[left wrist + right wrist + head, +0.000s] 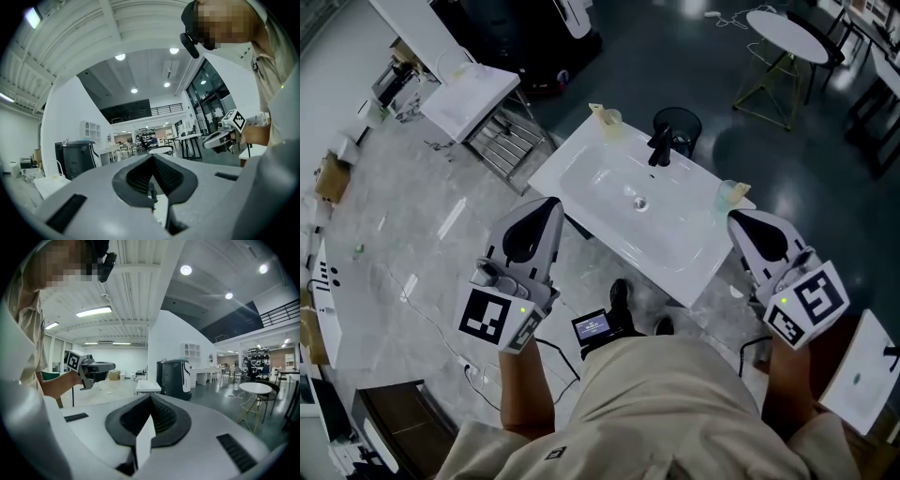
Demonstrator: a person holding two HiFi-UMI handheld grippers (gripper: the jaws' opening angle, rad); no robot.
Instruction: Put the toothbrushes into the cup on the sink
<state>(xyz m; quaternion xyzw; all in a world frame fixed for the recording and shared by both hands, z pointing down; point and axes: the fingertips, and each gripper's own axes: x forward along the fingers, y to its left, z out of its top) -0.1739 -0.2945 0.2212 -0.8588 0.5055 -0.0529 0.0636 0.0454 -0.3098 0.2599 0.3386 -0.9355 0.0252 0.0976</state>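
Observation:
In the head view a white sink (609, 202) with a black faucet (661, 146) stands in front of me. A pale cup (608, 118) sits on its far left corner with a yellowish item at it. A clear greenish cup (732, 193) sits on its right edge. I cannot make out any single toothbrush. My left gripper (551, 203) hangs short of the sink's near left edge, shut and empty. My right gripper (734, 218) hovers just off the sink's right corner near the greenish cup, also shut and empty. Each gripper view shows its jaws pressed together, the left gripper (152, 186) and the right gripper (148, 426), both pointing across the room.
A black round bin (677, 125) stands behind the faucet. A second white basin (472, 97) on a metal rack is at the back left. A round white table (787, 36) is at the back right. A small screen device (594, 325) and cables lie on the floor by my feet.

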